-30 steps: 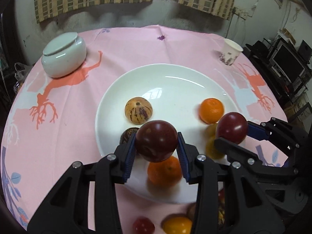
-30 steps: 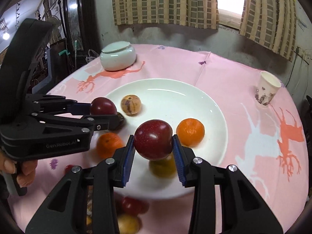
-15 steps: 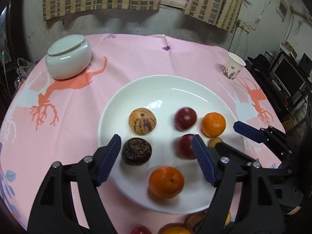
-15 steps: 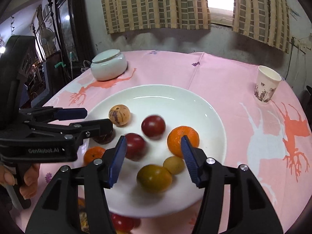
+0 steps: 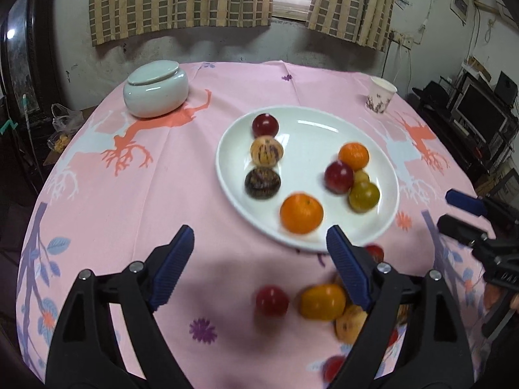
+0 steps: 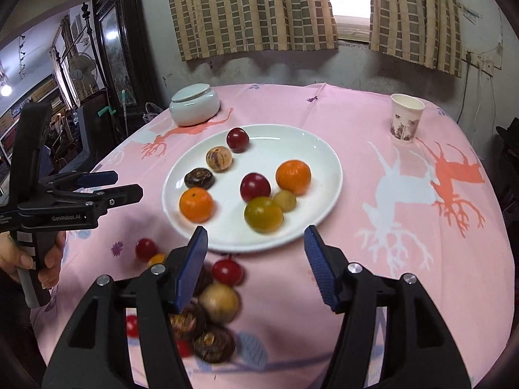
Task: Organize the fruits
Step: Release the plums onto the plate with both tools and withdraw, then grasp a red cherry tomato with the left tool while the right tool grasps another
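White plate (image 6: 327, 165) sits on the pink-clothed counter (image 6: 373, 129), holding 8 fruits. Along its left side, far to near in the right wrist view: dark red plum (image 6: 237, 140), tan striped fruit (image 6: 219, 159), dark brown wrinkled fruit (image 6: 199, 178), orange mandarin (image 6: 196, 204). On its right side a cluster: second mandarin (image 6: 293, 176), second red plum (image 6: 255, 187), small yellow-green fruit (image 6: 284, 200), larger olive-yellow fruit (image 6: 263, 214). The last 3 touch or nearly touch one another.

Loose fruit pile (image 6: 207, 304) lies on the cloth just off the plate's near edge: small red ones, an orange-yellow one, a tan one, several dark brown ones. Some are blurred.

Left gripper (image 5: 259, 253): jaws wide apart and opening, nothing between them, above bare cloth short of the plate. Right gripper (image 6: 253, 256): jaws apart and opening, nothing gripped, over the plate's near rim.

Change against 1 s ago: each gripper then clamped 1 red plum above the plate. Both plums now lie on the plate, 1 at the far left end of the row and 1 in the right cluster. Both grippers have pulled back toward the near edge of the counter, so the plate appears farther off.

Also on the counter: lidded white jar (image 6: 194, 105) far left, paper cup (image 6: 406, 120) far right.
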### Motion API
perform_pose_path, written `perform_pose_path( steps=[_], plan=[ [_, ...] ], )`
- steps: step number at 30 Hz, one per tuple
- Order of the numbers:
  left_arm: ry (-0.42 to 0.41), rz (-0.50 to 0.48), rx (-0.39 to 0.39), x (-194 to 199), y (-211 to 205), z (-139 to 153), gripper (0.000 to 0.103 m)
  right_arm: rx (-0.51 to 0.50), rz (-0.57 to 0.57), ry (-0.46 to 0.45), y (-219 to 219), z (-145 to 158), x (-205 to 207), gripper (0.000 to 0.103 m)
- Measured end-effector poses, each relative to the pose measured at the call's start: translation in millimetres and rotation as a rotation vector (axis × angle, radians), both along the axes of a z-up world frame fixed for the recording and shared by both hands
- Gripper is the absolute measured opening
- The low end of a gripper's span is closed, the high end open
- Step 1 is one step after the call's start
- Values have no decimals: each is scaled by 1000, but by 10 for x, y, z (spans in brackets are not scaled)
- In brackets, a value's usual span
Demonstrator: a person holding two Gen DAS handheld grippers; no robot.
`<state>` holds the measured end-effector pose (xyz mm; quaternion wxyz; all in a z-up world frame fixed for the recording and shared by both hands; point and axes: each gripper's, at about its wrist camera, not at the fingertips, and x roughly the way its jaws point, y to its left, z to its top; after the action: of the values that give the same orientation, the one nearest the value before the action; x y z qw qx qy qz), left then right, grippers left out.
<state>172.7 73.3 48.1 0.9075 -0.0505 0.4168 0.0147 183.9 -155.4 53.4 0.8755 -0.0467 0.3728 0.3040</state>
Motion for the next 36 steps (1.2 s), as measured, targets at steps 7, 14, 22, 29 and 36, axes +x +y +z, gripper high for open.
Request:
perform_pose_path(
  steps=[7, 14, 22, 29, 36],
  plan=[
    [44, -16, 19, -405, -57, -164, 88, -49, 50, 8, -57, -169, -467, 62],
    [61, -41, 25, -660, -161, -325, 89, -97, 110, 57, 13, -439, -771, 63],
    [107, -59, -16, -758, -160, -475, 89, -93, 162, 79, 88, -526, -989, 63],
    [107, -114, 17, -862, -376, -500, 89, -65, 169, 96, 76, -522, -990, 63],
    [124, -149, 30, -892, -577, -571, 89, -66, 170, 87, 61, -470, -1026, 63]
  ],
)
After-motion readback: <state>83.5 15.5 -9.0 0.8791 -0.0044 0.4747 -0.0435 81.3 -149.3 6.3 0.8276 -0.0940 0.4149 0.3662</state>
